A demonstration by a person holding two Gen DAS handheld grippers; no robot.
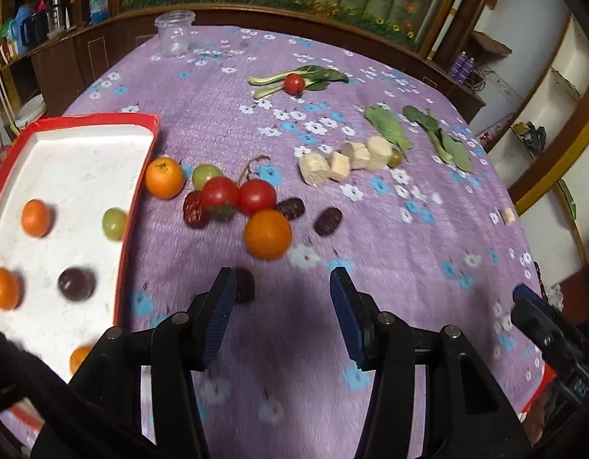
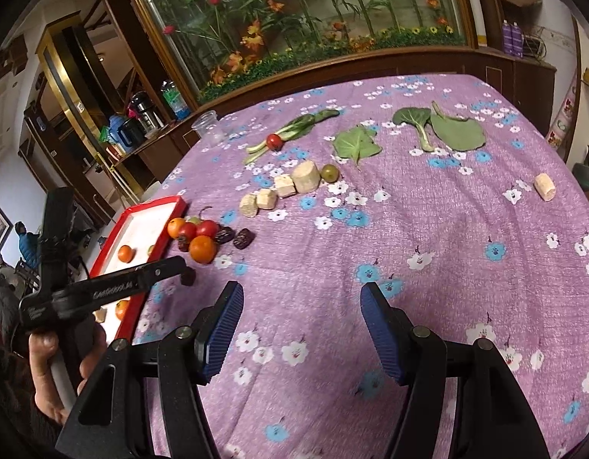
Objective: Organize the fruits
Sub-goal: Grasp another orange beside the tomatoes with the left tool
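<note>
A red-rimmed white tray (image 1: 139,176) lies at the left and holds small oranges, a green grape (image 1: 114,223) and a dark plum (image 1: 76,284). Beside it on the purple cloth is a cluster: two oranges (image 1: 268,234), two tomatoes (image 1: 257,196), a green grape (image 1: 205,175) and dark dates (image 1: 328,221). My left gripper (image 1: 283,287) is open and empty just short of the cluster; a dark date (image 1: 244,285) lies by its left finger. My right gripper (image 2: 302,302) is open and empty over bare cloth. The tray (image 2: 141,298) and cluster (image 2: 202,248) show at the right wrist view's left.
Pale cut root pieces (image 1: 346,162) with a green fruit, leafy greens (image 1: 439,137), a bok choy stalk with a tomato (image 1: 294,83) and a clear jar (image 1: 174,32) lie farther back. A lone pale piece (image 2: 544,187) sits at the right. Wooden cabinets ring the table.
</note>
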